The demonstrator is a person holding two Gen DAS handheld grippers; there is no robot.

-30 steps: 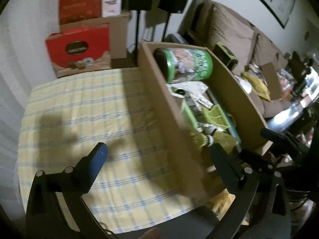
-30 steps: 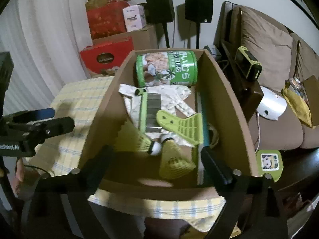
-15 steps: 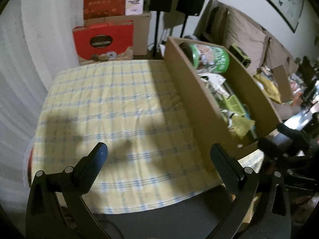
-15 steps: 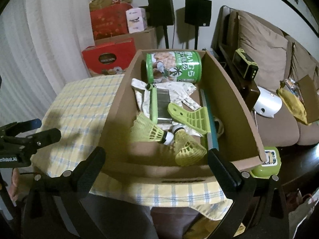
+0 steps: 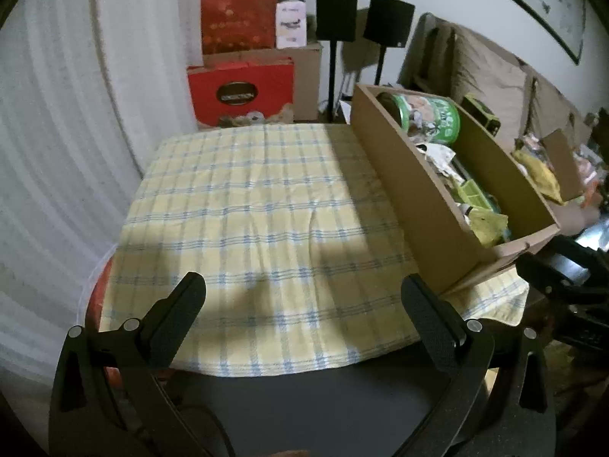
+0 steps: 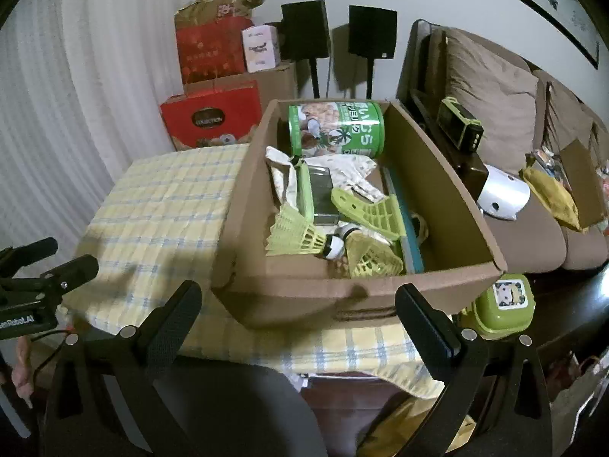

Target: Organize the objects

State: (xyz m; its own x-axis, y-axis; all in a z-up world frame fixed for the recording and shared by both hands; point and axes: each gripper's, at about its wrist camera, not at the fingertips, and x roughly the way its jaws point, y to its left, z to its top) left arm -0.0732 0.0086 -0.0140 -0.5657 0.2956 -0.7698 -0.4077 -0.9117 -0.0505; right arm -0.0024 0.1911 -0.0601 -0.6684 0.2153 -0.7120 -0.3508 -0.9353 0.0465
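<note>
The cardboard box (image 6: pixel 354 293) sits on the right side of the counter (image 5: pixel 243 205), in the middle of the right-wrist frame, and the things to organize all lie inside it: a green can (image 6: pixel 337 127) on its side at the far end, a patterned cloth (image 6: pixel 342 171), a green clip (image 6: pixel 365 205), two shuttlecocks (image 6: pixel 300 234) near the front wall, and a blue strip (image 6: pixel 411 236) along the right wall. The checked cloth beside the box shows nothing on it.

Both tongs are spread wide and hold nothing: the left tongs (image 5: pixel 302 301) hang over the near edge of the counter, the right tongs (image 6: pixel 298 304) just before the box's front wall.

This fits either a box just filled or one about to be emptied, so I would not choose. For any work in the box, come in over the front wall from above; the shuttlecocks are light and springy, so pinch gently at the cork.
</note>
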